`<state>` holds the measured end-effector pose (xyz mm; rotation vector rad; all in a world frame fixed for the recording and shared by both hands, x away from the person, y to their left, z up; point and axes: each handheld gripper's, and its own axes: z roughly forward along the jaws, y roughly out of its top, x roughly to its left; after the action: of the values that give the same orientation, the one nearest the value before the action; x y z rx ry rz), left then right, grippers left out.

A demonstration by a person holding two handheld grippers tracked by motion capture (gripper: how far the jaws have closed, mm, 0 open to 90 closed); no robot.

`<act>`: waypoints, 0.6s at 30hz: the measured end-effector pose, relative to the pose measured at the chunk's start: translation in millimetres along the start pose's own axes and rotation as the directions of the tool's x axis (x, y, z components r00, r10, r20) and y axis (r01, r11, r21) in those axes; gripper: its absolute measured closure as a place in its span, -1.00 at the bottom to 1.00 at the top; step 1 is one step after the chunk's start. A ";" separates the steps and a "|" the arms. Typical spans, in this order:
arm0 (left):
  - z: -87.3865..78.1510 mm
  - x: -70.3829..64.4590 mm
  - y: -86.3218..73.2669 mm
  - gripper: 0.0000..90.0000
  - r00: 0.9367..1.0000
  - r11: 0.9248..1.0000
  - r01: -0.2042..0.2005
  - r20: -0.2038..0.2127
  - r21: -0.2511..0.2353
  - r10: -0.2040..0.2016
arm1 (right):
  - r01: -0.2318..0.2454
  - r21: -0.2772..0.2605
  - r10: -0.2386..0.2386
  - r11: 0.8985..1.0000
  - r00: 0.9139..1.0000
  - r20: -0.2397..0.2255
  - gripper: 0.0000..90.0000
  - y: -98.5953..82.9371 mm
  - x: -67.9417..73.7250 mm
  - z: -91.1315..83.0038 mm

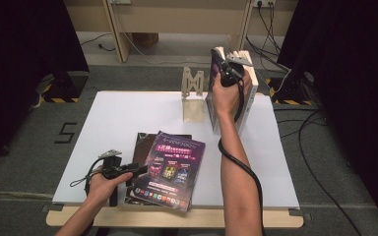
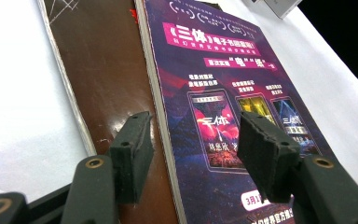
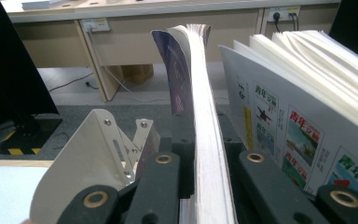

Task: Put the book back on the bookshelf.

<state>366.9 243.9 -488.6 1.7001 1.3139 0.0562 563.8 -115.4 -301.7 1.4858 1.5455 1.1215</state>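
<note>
**Right gripper clamped on an upright magazine at the far side of the table**

The right gripper [image 1: 230, 70] was raised over the far right part of the white table [image 1: 118, 123], its jaws closed tight on the top edge of a purple-covered magazine [image 1: 213, 83] that stood upright. In the right gripper view the magazine's page block [image 3: 205, 140] ran straight up between the two black jaws, squeezed with no gap on either side, and its cover curled away at the top. Just to the right of it stood a white magazine [image 1: 248, 93], also upright, its pages fanning open at the top; the two stood close side by side, though whether they touched could not be told. To the left of the held magazine, a pale wooden bookend [image 1: 193, 96] stood on the table, near but apart from it.

The left gripper [image 1: 128, 171] lay low at the near left of the table, held in the person's left hand [image 1: 103, 184]. Its jaws stood well open and held nothing. In the left gripper view they hovered above two magazines lying flat: a purple advertisement magazine [image 2: 223, 93] on top, overlapping a dark brown one [image 2: 102, 70] beneath and to its left. One foam pad [image 2: 133, 151] hung over the brown cover, the other over the purple one. That flat pile sat at the near middle of the table, well apart from the upright magazines.
</note>
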 end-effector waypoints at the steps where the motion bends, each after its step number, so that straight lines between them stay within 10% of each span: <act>1: 0.1 0.1 0.0 -0.02 1.000 1.000 0.000 0.000 0.000 0.000 | 0.001 0.003 -0.001 1.000 1.000 0.000 0.84 -2.2 -0.1 1.3; 18: 1.6 -1.9 -1.7 -0.02 1.000 1.000 -0.003 0.004 0.002 0.003 | 0.036 0.017 -0.037 0.999 0.998 0.043 0.71 -8.5 -1.5 -2.1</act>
<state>365.7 241.3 -489.7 1.7028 1.3084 0.0532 558.8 -116.8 -308.9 1.4772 1.5497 1.0517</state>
